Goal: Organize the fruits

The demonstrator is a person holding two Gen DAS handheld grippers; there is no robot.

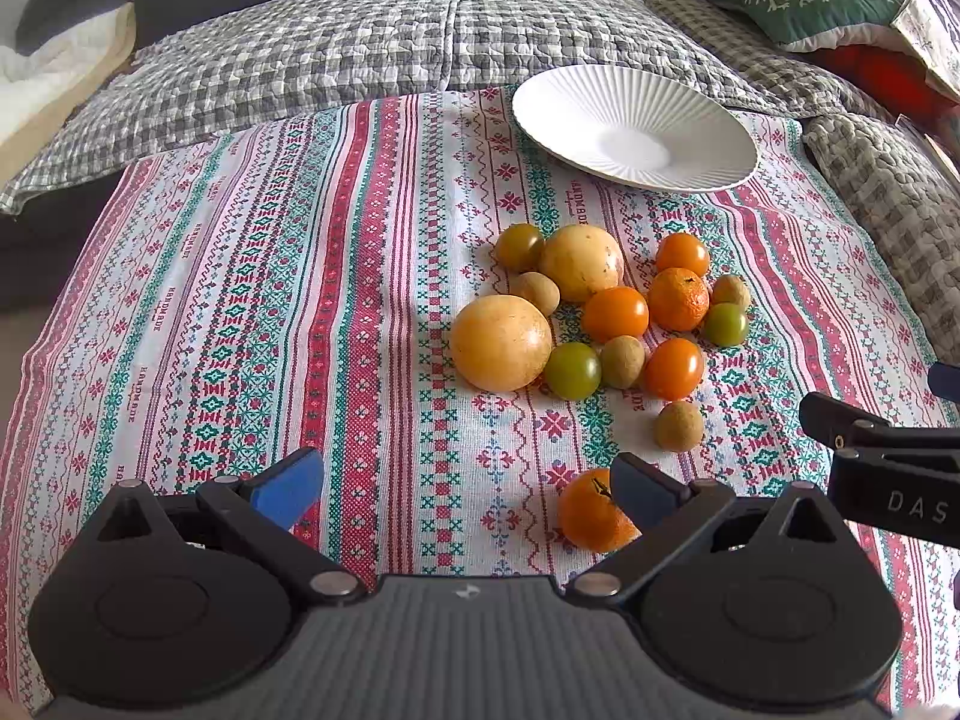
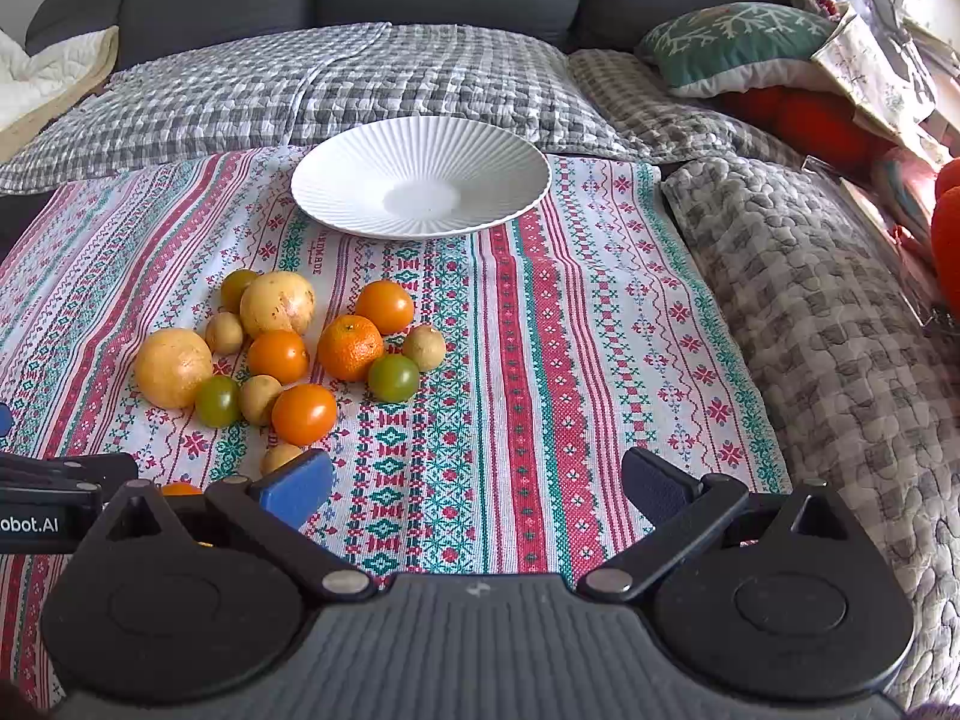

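A pile of fruit lies on the patterned cloth [image 1: 360, 312]: two large yellow fruits [image 1: 501, 342] [image 2: 173, 367], a mandarin [image 1: 678, 299] [image 2: 350, 348], several orange, green and small tan ones. A white ribbed plate [image 1: 630, 126] [image 2: 420, 177] stands empty behind the pile. My left gripper [image 1: 465, 489] is open above the cloth; an orange tomato [image 1: 594, 510] sits just beside its right finger, outside the gap. My right gripper [image 2: 477, 489] is open over bare cloth, right of the pile, with a tan fruit [image 2: 279, 457] at its left finger.
Grey checked quilts [image 1: 336, 54] [image 2: 840, 360] cover the sofa behind and to the right. A green cushion [image 2: 738, 42] and red items lie at the far right. The other gripper shows at each view's edge [image 1: 888, 468] [image 2: 54, 498].
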